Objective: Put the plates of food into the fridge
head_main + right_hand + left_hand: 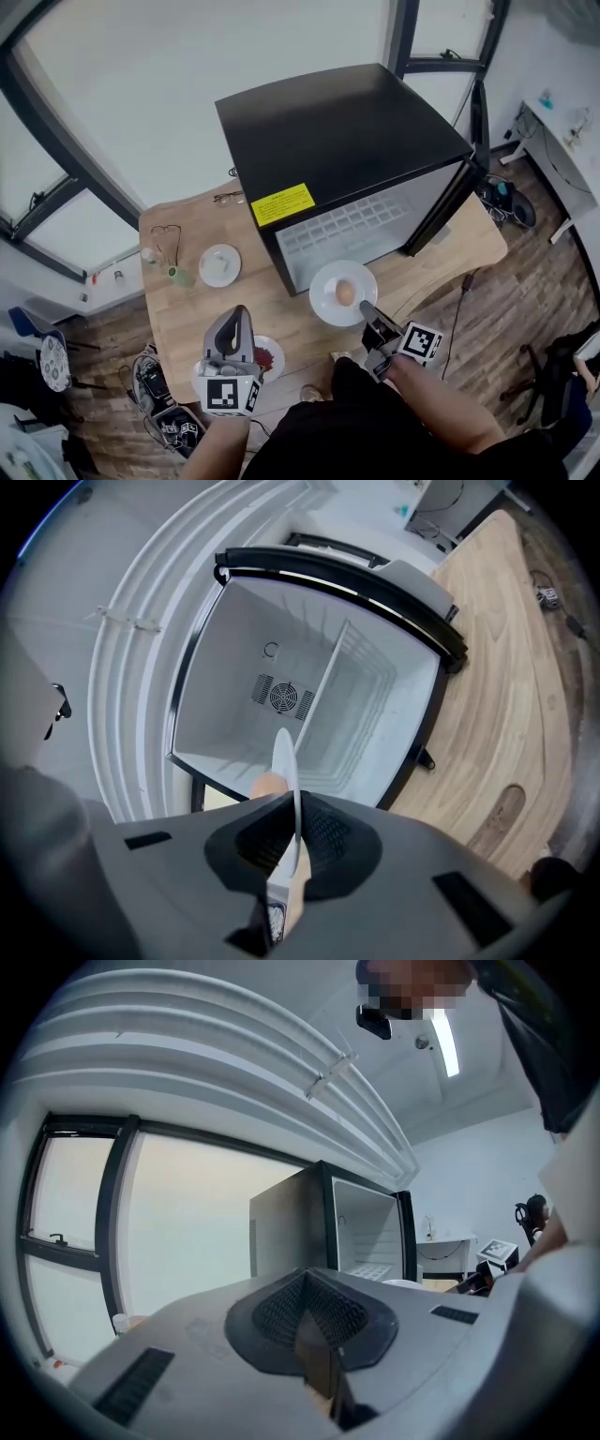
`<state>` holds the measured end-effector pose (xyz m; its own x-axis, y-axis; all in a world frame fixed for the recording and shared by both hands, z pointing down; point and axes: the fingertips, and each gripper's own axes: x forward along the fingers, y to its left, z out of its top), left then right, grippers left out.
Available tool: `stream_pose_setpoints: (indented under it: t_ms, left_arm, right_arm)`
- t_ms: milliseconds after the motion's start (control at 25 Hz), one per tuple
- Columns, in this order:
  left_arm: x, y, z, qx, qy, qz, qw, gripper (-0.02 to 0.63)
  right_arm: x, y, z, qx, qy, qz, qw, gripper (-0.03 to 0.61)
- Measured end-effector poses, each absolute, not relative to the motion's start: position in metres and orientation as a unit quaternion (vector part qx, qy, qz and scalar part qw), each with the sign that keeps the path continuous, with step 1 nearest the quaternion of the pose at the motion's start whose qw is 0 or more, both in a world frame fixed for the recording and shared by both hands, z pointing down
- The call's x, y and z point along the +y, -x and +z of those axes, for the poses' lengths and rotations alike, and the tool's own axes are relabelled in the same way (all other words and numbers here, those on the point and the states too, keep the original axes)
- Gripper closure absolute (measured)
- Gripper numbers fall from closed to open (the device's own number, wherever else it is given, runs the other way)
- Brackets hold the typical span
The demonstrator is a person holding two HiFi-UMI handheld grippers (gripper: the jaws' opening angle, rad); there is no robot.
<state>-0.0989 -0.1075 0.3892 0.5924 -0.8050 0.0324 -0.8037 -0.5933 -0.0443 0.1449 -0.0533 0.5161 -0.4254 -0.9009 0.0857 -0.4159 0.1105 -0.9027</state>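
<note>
While the right gripper [367, 315] pinches the near rim of the white plate [324, 292], its jaws almost together on it, the plate hangs just in front of the open fridge [347, 131] with a round tan piece of food [345, 292] lying loose on it. Held by one edge only, it could sag at its far side and let the food roll off, or its rim could strike the fridge's lower lip. The left gripper [238, 321], jaws together and seemingly empty, hovers by a plate of red food [268, 357] at the table's [187, 309] near edge and could nudge it off.
</note>
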Motion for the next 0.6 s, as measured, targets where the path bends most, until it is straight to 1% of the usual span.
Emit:
stream_pose_setpoints:
  t_ms: [400, 600]
  left_arm:
    - [-0.132, 0.092, 0.365, 0.459, 0.888, -0.018, 0.034, 0.609]
    - [-0.143, 0.089, 0.355, 0.465, 0.884, -0.013, 0.044, 0.609]
  right_arm:
    - [-0.099, -0.162, 0.484, 0.715, 0.465, -0.446, 0.271, 0.546]
    - [-0.117, -0.168, 0.485, 0.697, 0.475, -0.467, 0.264, 0.546]
